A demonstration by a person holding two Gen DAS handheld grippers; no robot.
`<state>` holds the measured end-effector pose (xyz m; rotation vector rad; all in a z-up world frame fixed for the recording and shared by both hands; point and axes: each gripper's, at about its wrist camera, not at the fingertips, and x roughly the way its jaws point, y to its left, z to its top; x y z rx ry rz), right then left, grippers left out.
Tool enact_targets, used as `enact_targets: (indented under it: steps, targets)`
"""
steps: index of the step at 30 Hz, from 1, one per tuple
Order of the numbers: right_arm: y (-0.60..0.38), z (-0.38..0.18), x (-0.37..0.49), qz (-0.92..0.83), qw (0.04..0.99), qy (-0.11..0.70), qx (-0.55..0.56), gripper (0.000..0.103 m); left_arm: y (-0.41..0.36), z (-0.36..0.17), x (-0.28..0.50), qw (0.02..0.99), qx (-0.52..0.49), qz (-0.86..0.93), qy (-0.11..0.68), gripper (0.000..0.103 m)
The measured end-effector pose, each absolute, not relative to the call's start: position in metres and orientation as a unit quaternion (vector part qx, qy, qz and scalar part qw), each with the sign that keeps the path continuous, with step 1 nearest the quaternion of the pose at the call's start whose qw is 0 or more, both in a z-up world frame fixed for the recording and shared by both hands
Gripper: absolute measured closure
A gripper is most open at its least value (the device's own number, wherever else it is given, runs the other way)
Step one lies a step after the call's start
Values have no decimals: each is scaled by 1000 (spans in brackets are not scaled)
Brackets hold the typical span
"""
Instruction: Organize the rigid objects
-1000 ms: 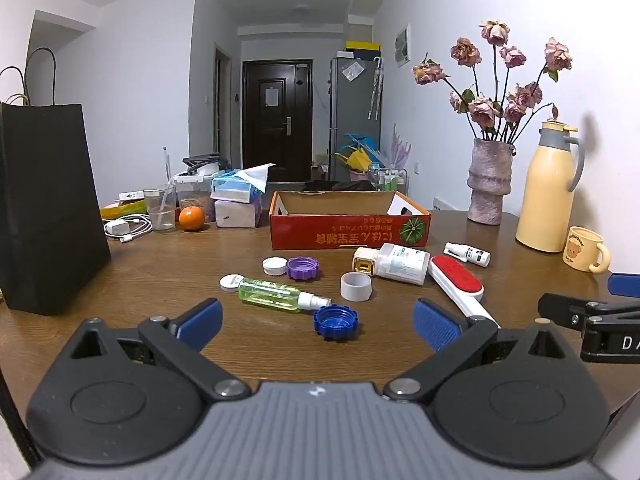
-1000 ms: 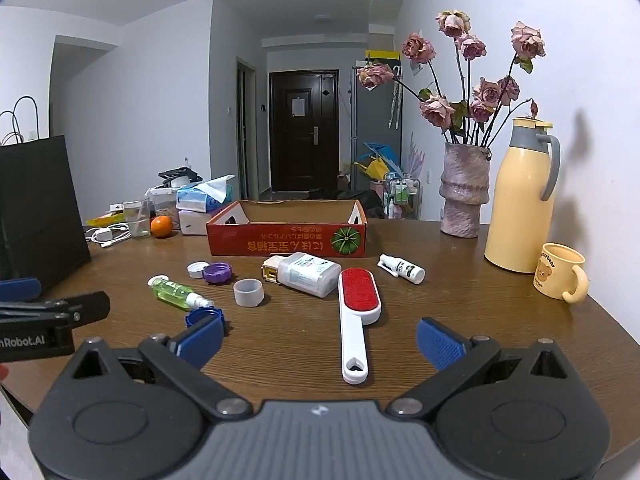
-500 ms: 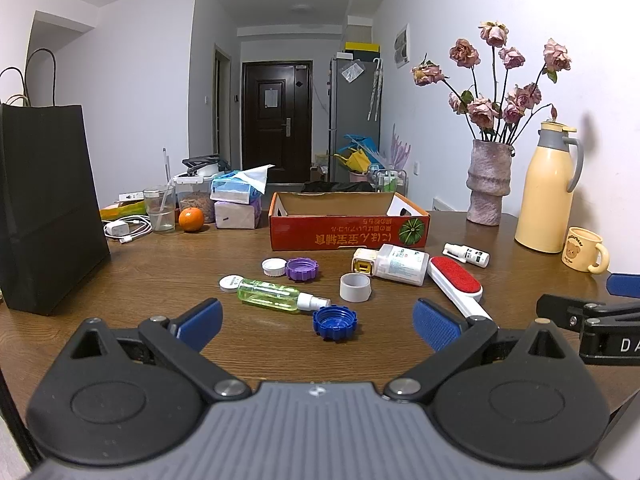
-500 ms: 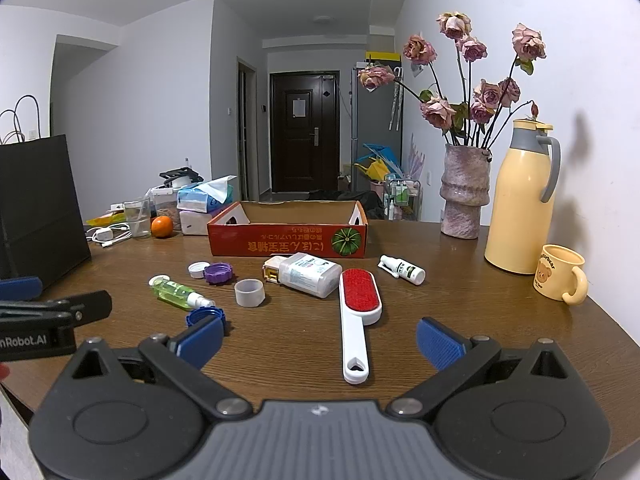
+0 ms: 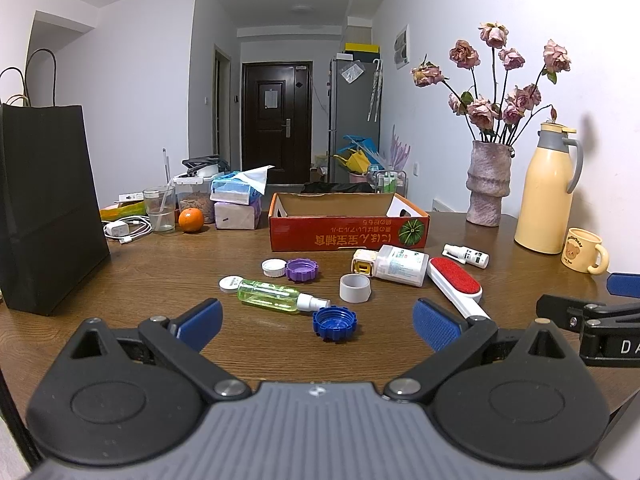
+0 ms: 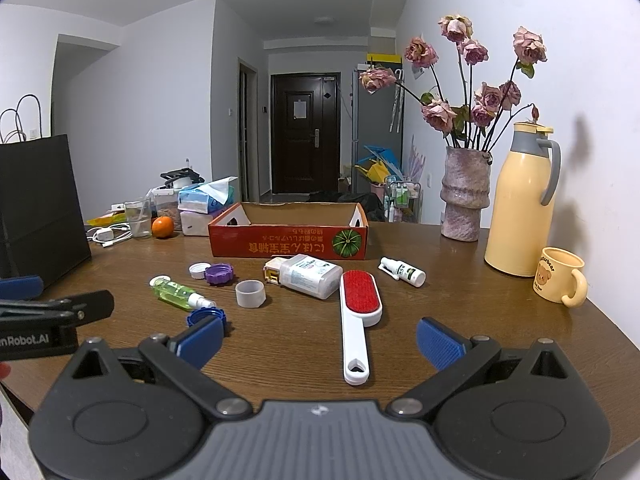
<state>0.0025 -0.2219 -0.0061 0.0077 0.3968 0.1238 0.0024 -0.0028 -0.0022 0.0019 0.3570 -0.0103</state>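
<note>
Loose items lie on the wooden table in front of an open red cardboard box: a green spray bottle, a blue cap, a purple cap, a white cap, a grey ring, a white bottle with a yellow end, a red lint brush and a small white spray bottle. My left gripper is open above the near table, just short of the blue cap. My right gripper is open, just short of the brush handle.
A black paper bag stands at the left. A glass, an orange, a charger and tissue packs sit at the back left. A vase of dried roses, a yellow thermos and a yellow mug stand at the right.
Both views have shifted very slightly; the items on the table have not moved and both grippers stay open.
</note>
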Motion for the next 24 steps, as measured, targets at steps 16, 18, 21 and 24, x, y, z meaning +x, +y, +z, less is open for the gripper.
enact_targets:
  steps: [16,18,21,24]
  targets:
    - [-221,-7,3,61,979,195,3,0,-7,-4,3,984,1,-6,176,0]
    - [-222,-6,2,61,979,195,3,0,-6,-4,2,984,1,-6,176,0]
    - [-221,-6,3,61,979,195,2,0,-6,-4,2,984,1,-6,176,0]
    - [-221,-6,3,61,979,195,2,0,-6,-4,2,984,1,-6,176,0]
